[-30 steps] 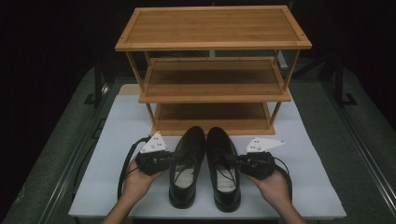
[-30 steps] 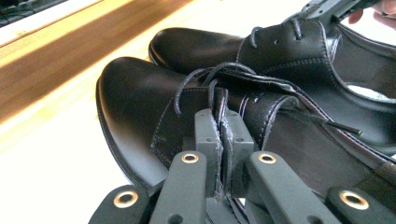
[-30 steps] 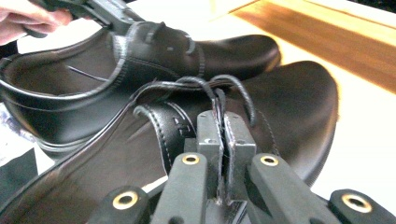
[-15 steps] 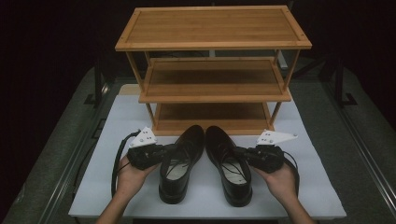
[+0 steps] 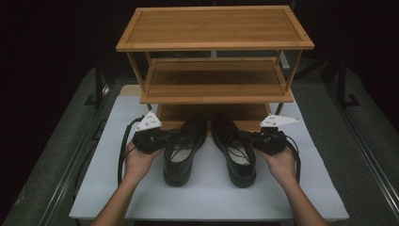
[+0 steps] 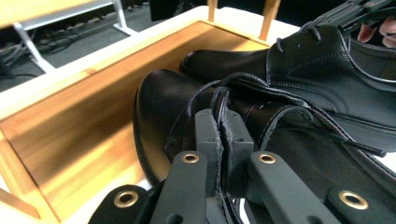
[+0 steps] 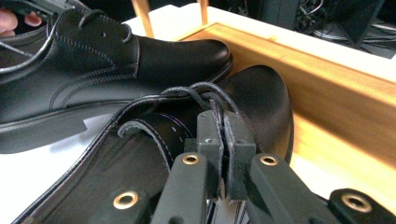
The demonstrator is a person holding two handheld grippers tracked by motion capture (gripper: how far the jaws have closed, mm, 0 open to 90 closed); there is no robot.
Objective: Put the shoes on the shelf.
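1. No brand or writing can be read on either shoe.
2. Left gripper (image 6: 219, 140) pinches the left shoe (image 5: 182, 149) by its upper edge, toe ahead at the bamboo rack (image 5: 214, 70).
3. Right gripper (image 7: 223, 140) pinches the right shoe (image 5: 235, 149) likewise.

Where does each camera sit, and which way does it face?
High view: above the person's side, looking forward and down at the rack, both shoes, forearms and hands.
Left gripper view: on the left gripper, shut on the left shoe, facing the rack's bottom shelf.
Right gripper view: on the right gripper, shut on the right shoe.
Both gripper views share both shoes and the bottom shelf.
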